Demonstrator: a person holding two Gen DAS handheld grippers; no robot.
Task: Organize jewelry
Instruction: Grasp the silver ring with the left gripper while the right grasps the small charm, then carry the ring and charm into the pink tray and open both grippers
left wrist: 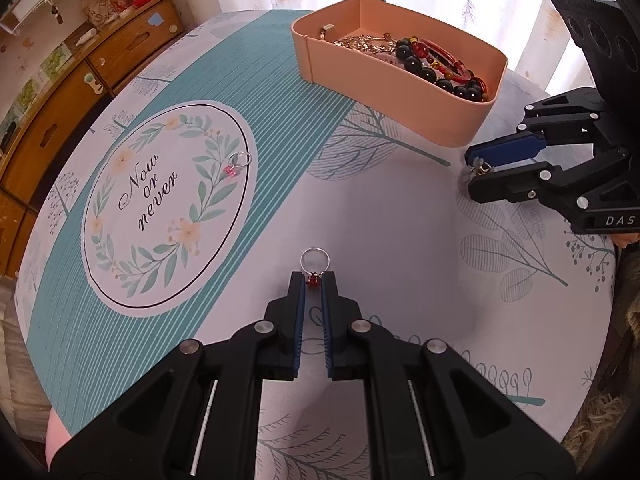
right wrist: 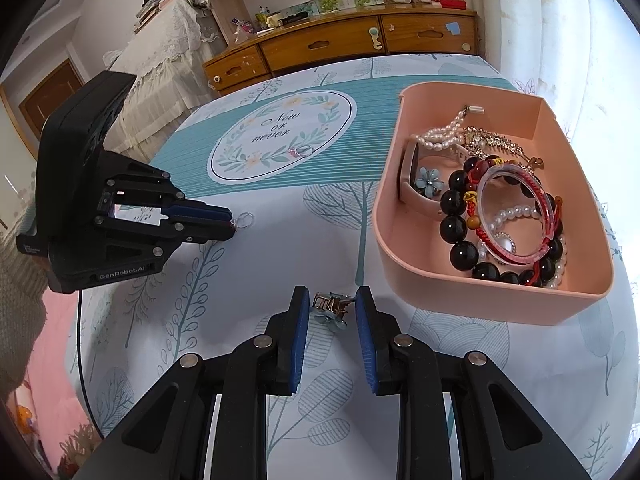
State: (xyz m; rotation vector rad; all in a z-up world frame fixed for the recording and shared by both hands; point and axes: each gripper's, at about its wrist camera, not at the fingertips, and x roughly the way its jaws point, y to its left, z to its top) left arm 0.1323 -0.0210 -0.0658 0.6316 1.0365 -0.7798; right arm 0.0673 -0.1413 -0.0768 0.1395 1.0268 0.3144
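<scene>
Left wrist view: my left gripper (left wrist: 313, 280) has its jaws nearly closed, pinching the red charm of a hoop earring (left wrist: 314, 263); the charm is half hidden between the pads. At 10 o'clock a second earring (left wrist: 239, 163) lies on the tabletop (left wrist: 400, 220). My right gripper (right wrist: 333, 305) clamps a small metal clip (right wrist: 329, 308), its shape hard to read. The pink tray (right wrist: 472, 300) sits at 2 o'clock, jewelry tangled inside.

The box (right wrist: 472, 300) sits near the table's (right wrist: 260, 264) far right edge, with bracelets (right wrist: 516, 216) in it. One ring (left wrist: 315, 266) lies near the front edge. Another ring (left wrist: 239, 163) lies toward the left edge.
</scene>
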